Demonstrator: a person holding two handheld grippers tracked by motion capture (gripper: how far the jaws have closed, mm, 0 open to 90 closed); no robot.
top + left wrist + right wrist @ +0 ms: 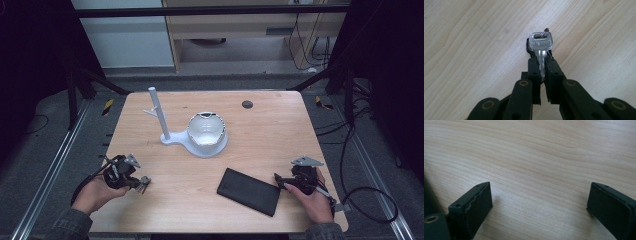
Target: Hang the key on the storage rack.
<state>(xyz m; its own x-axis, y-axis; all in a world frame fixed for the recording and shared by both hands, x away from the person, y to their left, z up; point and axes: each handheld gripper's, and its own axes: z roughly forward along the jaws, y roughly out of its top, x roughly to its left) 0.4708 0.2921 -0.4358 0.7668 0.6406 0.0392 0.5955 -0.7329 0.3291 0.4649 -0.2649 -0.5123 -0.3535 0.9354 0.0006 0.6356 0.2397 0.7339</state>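
A silver key [540,46] on a small ring sticks out past the tips of my left gripper [542,63], whose pads are shut on its blade. From above, that left gripper [142,184] lies low over the wooden table [270,130] at the front left, held by a hand. At the front right my right gripper [276,179] rests in the other hand beside a black flat case [248,191]. In its own view the right gripper [540,200] stands open over bare wood, nothing between the pads.
A white stand with an upright post [159,115] and a round base bearing a white bowl-like piece [205,129] sits mid-table. A dark round hole [247,104] marks the table's far side. Cables lie on the floor at the right.
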